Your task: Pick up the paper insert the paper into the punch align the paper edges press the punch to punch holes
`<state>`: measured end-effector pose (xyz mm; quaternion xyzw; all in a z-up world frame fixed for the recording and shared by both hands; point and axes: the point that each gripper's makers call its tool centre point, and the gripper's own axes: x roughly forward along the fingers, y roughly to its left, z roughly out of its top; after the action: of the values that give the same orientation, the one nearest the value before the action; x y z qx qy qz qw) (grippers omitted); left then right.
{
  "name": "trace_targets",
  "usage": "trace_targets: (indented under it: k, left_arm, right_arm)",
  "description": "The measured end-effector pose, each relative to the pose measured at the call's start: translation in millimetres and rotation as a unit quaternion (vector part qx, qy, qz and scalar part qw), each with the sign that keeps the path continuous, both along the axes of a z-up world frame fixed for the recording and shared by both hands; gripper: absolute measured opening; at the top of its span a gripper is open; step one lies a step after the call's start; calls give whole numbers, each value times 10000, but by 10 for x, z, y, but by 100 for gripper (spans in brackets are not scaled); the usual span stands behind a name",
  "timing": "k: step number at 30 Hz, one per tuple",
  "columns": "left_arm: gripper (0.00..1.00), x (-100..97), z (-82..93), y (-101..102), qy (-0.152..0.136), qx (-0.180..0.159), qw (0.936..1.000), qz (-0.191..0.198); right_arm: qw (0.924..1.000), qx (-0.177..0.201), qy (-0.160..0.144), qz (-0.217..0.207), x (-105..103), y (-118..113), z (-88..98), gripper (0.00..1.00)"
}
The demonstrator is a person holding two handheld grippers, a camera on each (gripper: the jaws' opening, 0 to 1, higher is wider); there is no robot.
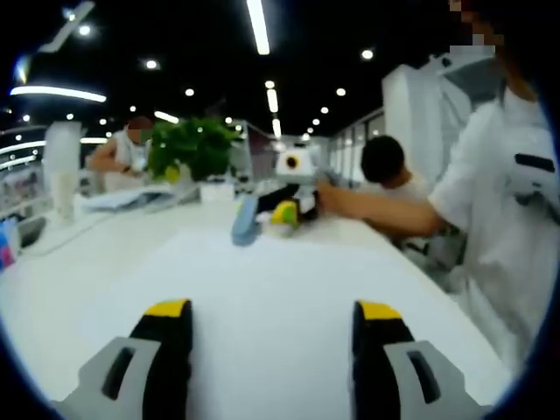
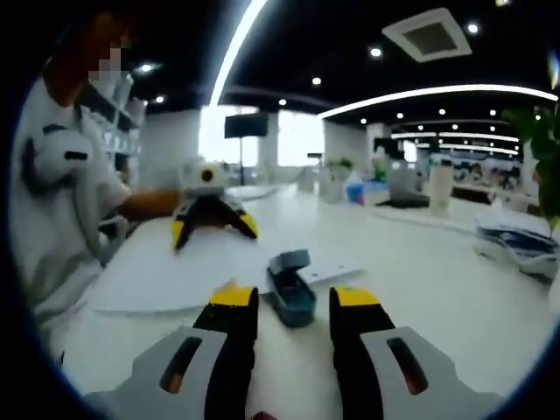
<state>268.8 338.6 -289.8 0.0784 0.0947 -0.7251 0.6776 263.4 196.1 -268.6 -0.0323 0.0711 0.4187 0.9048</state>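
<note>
Lying flat: paper (image 2: 166, 276) on white table (image 2: 420, 280) | punch (image 2: 290, 284) beside | both jaws wide | ceiling-lit office

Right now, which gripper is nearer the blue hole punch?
Right. The right gripper sits directly in front of the hole punch; the left gripper faces it from across the paper.

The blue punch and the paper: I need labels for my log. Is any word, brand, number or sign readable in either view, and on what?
None is readable.
Blue punch: no legible marking.
Paper: looks blank.
Dark screen on the far wall: too blurred to tell.
</note>
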Motion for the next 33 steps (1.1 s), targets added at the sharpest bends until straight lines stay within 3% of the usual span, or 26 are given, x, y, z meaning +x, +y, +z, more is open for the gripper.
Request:
trace_targets:
  k: [5, 9, 12, 17, 21, 27, 33]
  left_arm:
    - [69, 19, 40, -9, 46, -86, 10000, 17]
    - [71, 61, 56, -14, 5, -116, 9999, 128]
    - [71, 84, 52, -10, -53, -98, 9998, 173]
    - [71, 93, 58, -6, -99, -134, 9996, 227]
    - [70, 133, 93, 6, -49, -210, 9991, 368]
    - [68, 191, 165, -26, 102, -301, 9982, 507]
    - [70, 251, 248, -139, 142, -357, 9972, 645]
  right_arm:
    - [9981, 538, -114, -262, -187, 84, 191, 36]
    - [9953, 701, -139, -654, -194, 48, 248, 36]
    - [9922, 673, -127, -1042, -194, 7, 219, 35]
    - [9913, 476, -250, -1198, -233, 6, 181, 34]
    - [9875, 623, -227, -1430, -201, -115, 197, 34]
    - [9860, 743, -203, -1478, -199, -159, 201, 38]
    - [9875, 578, -282, -1438, -213, -127, 176, 38]
